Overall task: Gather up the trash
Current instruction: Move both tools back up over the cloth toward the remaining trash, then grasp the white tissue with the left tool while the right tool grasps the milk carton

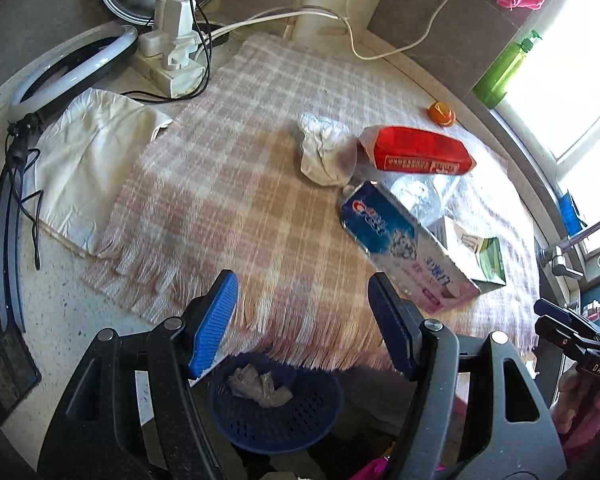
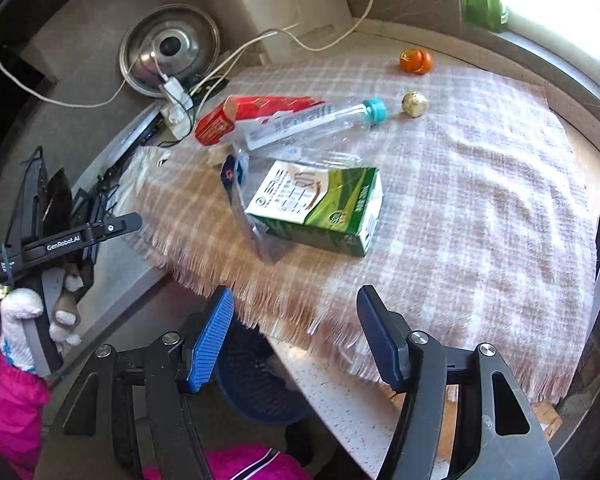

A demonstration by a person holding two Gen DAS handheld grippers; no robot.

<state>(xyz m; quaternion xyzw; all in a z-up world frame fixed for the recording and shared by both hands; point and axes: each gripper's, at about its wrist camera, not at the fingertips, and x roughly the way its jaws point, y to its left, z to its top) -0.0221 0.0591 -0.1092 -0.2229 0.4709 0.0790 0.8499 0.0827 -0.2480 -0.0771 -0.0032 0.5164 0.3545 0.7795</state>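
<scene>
Trash lies on a checked cloth (image 1: 228, 184): a crumpled white tissue (image 1: 324, 156), a red box (image 1: 420, 150), a blue toothpaste box (image 1: 404, 248), a clear plastic bottle (image 2: 308, 124), a green and white carton (image 2: 320, 204), an orange peel (image 2: 415, 60) and a small pale ball (image 2: 414, 104). A blue mesh bin (image 1: 276, 412) below the table edge holds a crumpled wrapper (image 1: 260, 388). My left gripper (image 1: 304, 320) is open and empty above the bin. My right gripper (image 2: 296, 332) is open and empty at the cloth's fringe, over the bin (image 2: 256, 384).
A white cloth (image 1: 92, 164), a ring lamp (image 1: 60, 76), a power strip with plugs (image 1: 172, 56) and a steel lid (image 2: 168, 52) stand at the back left. A green bottle (image 1: 504, 72) stands by the window. Cables cross the back.
</scene>
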